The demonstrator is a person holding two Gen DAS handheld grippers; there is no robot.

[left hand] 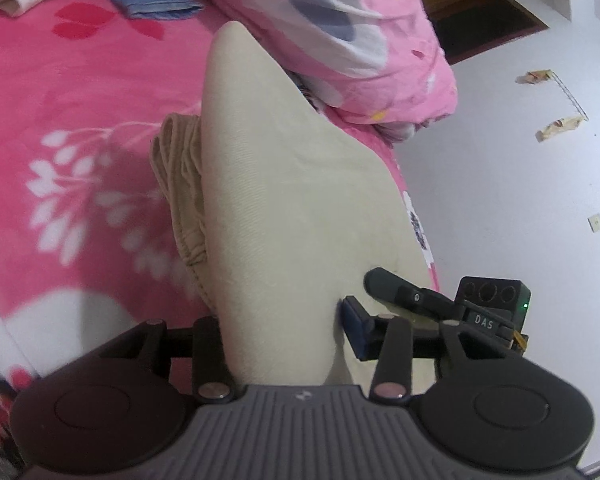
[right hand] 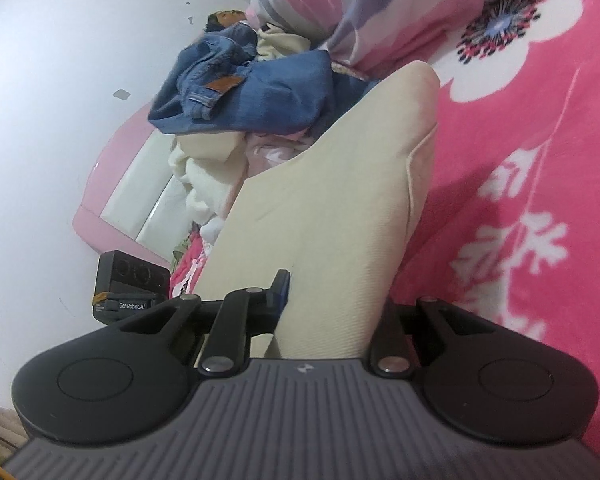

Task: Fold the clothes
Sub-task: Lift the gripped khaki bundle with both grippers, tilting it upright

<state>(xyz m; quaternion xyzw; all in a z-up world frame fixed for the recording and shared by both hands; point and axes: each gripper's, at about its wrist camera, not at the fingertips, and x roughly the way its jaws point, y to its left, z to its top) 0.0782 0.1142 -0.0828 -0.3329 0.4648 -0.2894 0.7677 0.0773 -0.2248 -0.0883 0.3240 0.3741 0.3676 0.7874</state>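
Both the left gripper point(left hand: 280, 328) and right gripper point(right hand: 332, 304) pinch a cream garment point(left hand: 284, 200) above a pink floral bed point(left hand: 80, 120); jeans point(right hand: 240, 96) lie at 11 o'clock.

The cream ribbed-weave cloth garment point(left hand: 284, 184) looks matt, with fine diagonal ribs across its face and a gathered, puckered waistband edge. Under it the pink fleecy bed blanket with white flower print point(left hand: 80, 92) reads soft and slightly fuzzy — no sheen. The pink-and-grey printed cotton quilt point(left hand: 340, 28) is smoother and lightly crumpled. The blue denim jeans point(right hand: 236, 96) show coarse twill and a tan leather-like patch. The left hand-held gripper point(left hand: 280, 332) and right hand-held gripper point(right hand: 332, 304) are matt black plastic with grooved grey housings — their pivot pins look like dull metal.
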